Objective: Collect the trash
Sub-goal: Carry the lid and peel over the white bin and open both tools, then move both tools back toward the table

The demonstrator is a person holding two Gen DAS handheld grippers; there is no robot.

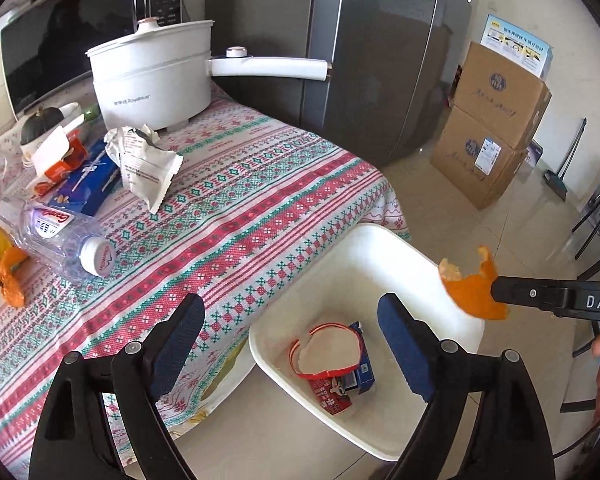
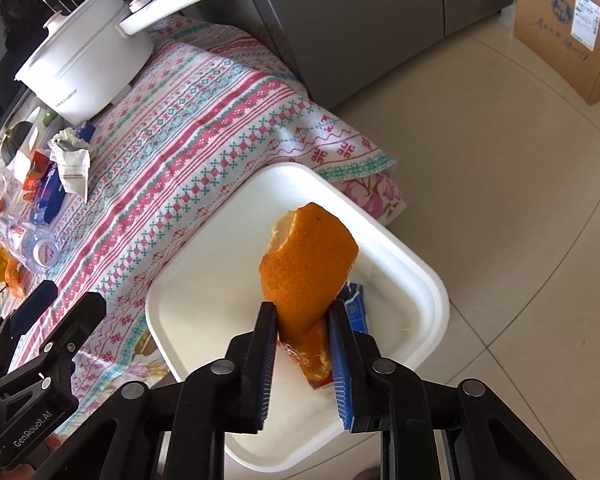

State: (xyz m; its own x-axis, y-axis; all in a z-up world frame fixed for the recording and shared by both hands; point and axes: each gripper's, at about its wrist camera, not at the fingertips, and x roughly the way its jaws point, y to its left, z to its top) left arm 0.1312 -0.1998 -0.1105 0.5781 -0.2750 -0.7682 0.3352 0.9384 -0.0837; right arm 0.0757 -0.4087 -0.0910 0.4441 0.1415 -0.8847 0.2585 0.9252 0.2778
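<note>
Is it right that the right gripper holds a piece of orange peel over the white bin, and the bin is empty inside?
Not quite. The white bin is not empty: the left wrist view shows a red and blue carton lying at its bottom. The rest holds: the right gripper has the orange peel between its fingers, above the bin.

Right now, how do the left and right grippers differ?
The left gripper stands wide open and empty; the right gripper has an orange peel between its jaws. The left one sits at the table edge by the white bin; the right holds its peel above that bin. Both point downward.
</note>
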